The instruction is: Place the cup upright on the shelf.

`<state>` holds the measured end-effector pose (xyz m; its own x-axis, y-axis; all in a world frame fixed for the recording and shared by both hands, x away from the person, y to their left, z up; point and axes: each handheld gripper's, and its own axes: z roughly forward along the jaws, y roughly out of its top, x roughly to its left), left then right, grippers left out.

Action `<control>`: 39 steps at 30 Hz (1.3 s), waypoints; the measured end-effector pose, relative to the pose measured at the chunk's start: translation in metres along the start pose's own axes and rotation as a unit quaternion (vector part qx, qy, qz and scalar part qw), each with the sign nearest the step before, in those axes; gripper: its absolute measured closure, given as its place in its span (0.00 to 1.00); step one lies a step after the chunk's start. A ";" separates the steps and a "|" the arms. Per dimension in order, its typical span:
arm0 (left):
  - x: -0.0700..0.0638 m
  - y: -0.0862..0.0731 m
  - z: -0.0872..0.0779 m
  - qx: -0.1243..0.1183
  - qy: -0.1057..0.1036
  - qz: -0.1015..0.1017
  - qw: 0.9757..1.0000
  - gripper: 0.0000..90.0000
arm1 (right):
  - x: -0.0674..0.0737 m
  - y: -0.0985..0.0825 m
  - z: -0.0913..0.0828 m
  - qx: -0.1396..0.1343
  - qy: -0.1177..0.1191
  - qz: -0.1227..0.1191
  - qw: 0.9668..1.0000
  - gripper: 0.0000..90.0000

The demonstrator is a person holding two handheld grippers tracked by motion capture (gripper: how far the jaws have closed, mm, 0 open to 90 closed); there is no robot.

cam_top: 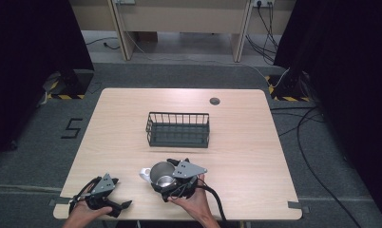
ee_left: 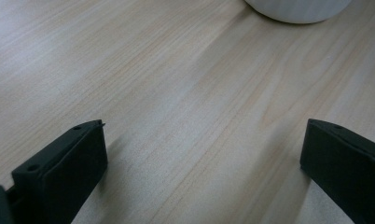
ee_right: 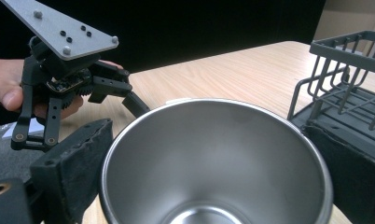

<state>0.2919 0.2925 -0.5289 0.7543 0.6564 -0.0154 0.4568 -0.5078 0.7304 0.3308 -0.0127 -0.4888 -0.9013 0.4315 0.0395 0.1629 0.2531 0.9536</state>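
A cup point(cam_top: 161, 176), steel inside and white outside with a white handle at its left, stands upright on the wooden table point(cam_top: 241, 142) near the front edge. My right gripper point(cam_top: 167, 179) is around it, one black jaw on each side of the rim. In the right gripper view the cup's steel bowl point(ee_right: 213, 158) sits between the jaws of my right gripper point(ee_right: 213, 186), which stand wide and look open. My left gripper point(cam_top: 118, 205) rests at the front left, its jaws wide open over bare wood point(ee_left: 202, 158). The cup's white base point(ee_left: 297, 9) lies just ahead of it.
A dark wire basket point(cam_top: 178, 129) stands at the table's middle, just beyond the cup, and appears at the right in the right gripper view point(ee_right: 349, 84). A round cable grommet point(cam_top: 214, 100) sits near the far edge. Cables trail on the floor at the right.
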 end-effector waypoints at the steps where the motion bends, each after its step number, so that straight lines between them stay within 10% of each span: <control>1: 0.000 0.000 0.000 0.000 0.000 0.000 1.000 0.00 | -0.001 0.000 0.001 -0.002 0.002 0.001 1.000 0.06; 39: 0.000 0.000 0.000 0.000 0.000 0.000 1.000 0.00 | -0.032 0.050 -0.019 0.000 -0.036 -0.019 0.999 0.07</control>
<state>0.2915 0.2926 -0.5287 0.7538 0.6569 -0.0157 0.4577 -0.5078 0.7299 0.3598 -0.0302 -0.4368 -0.8754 0.4830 -0.0185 0.1293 0.2709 0.9539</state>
